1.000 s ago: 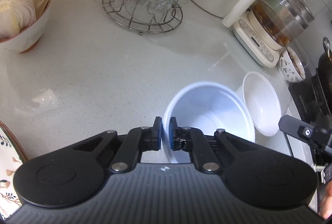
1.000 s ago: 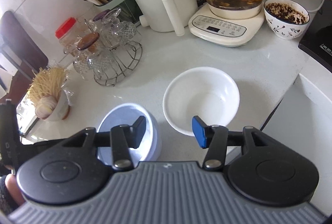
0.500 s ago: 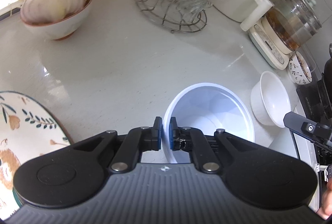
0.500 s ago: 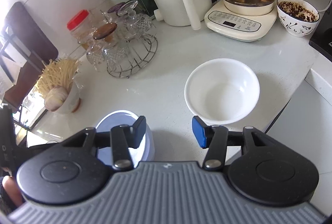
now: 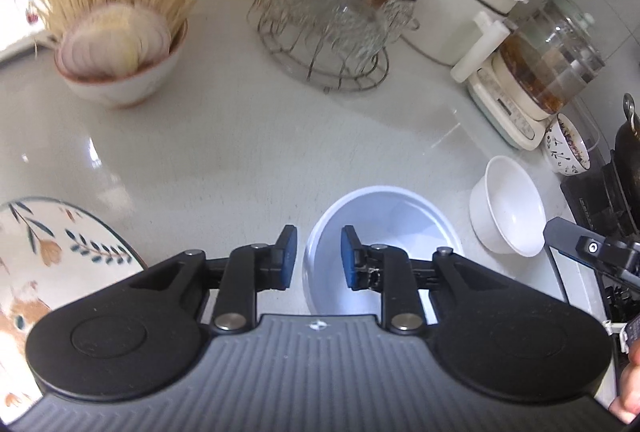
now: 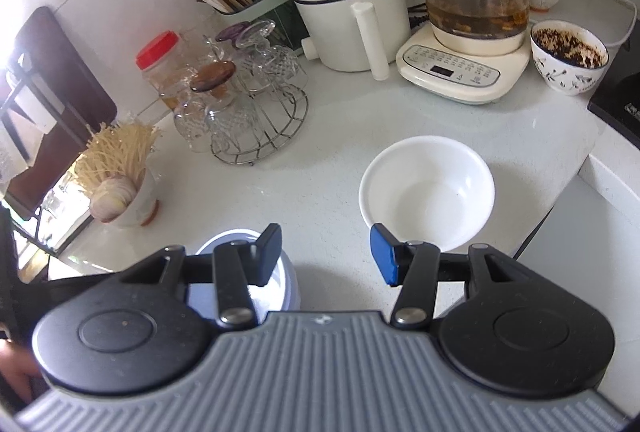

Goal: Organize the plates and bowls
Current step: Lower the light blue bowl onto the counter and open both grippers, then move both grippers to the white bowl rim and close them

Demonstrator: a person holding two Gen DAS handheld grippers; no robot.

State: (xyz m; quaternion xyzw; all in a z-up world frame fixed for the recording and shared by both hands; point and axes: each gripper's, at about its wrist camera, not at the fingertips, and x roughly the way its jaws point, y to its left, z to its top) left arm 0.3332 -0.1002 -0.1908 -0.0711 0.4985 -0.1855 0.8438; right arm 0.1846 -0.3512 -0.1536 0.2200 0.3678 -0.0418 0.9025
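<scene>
White speckled kitchen counter [image 5: 248,151] carries everything. Low in the left wrist frame, the pale blue plastic bowl [image 5: 384,232] sits on it, its near rim standing between the left gripper [image 5: 318,252] pads without touching either; those jaws have just been opening, where a moment ago they pinched that rim. Right of it stands the white ceramic bowl [image 6: 426,191], apart. The right gripper [image 6: 324,252] hangs parted and empty, the white bowl just beyond its blue pad, unchanged in spread.
</scene>
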